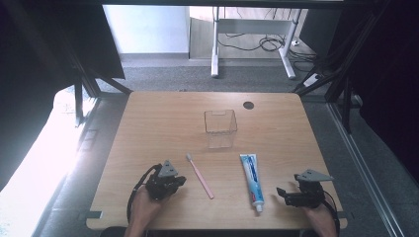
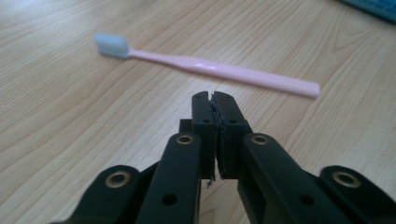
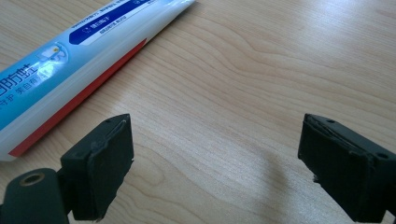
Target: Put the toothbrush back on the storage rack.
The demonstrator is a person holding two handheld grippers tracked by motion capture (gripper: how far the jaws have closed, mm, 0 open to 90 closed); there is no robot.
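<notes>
Worktop point(image 1: 148, 128): light wood, carries everything, with a dark round hole near the far edge.
Clear container point(image 1: 220, 127): empty, upright, in the far middle, well apart from both grippers.
Toothpaste tube point(image 1: 251, 178): lies flat, cap toward the person, just beside the right gripper point(image 1: 284, 193); in the right gripper view it lies to the left of the jaws point(image 3: 70, 65).
Pink toothbrush point(image 1: 199, 176): lies flat, bristle head toward the container, handle end near the left gripper point(image 1: 179, 181); in the left gripper view it lies across, just ahead of the jaws point(image 2: 210, 69).
Left jaws: pressed together, holding nothing.
Right jaws: spread wide, only bare wood between them.
Step in hand, as I judge: picking up the toothbrush.
Advice: first open the left jaws, lower them over the middle of the handle, crosswise to it, then close gently so the thin handle does not roll away.
</notes>
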